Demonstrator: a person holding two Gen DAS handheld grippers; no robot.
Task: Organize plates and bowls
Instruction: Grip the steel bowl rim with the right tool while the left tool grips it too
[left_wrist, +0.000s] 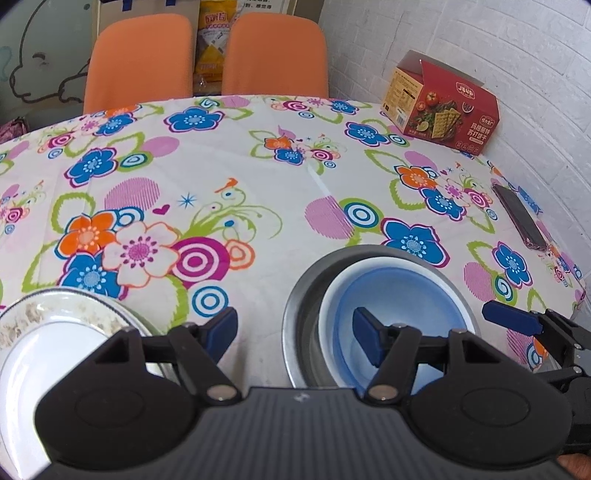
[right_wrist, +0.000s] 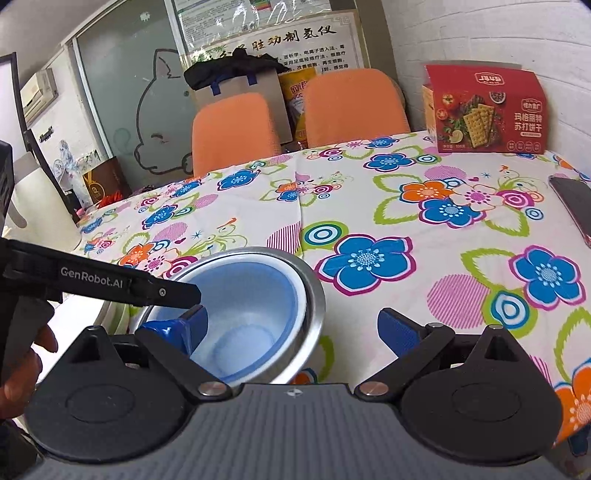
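From the left wrist, the left gripper (left_wrist: 295, 328) hangs with its jaws spread wide, one blue pad over the blue bowl (left_wrist: 391, 314) nested in the metal bowl (left_wrist: 306, 291) near the table's (left_wrist: 258, 177) front edge; a white plate (left_wrist: 48, 332) lies towards the front left corner. From the right wrist, the right gripper (right_wrist: 291, 332) is likewise agape, empty, straddling the metal bowl's (right_wrist: 314, 295) rim, with a cracker box (right_wrist: 487, 110) at the far right corner.

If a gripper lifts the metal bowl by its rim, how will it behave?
The metal bowl looks thin and shiny, so probably light but slippery at the rim. The blue bowl nested inside sits loose and may shift or rattle. On the tablecloth it will likely slide, not tip.
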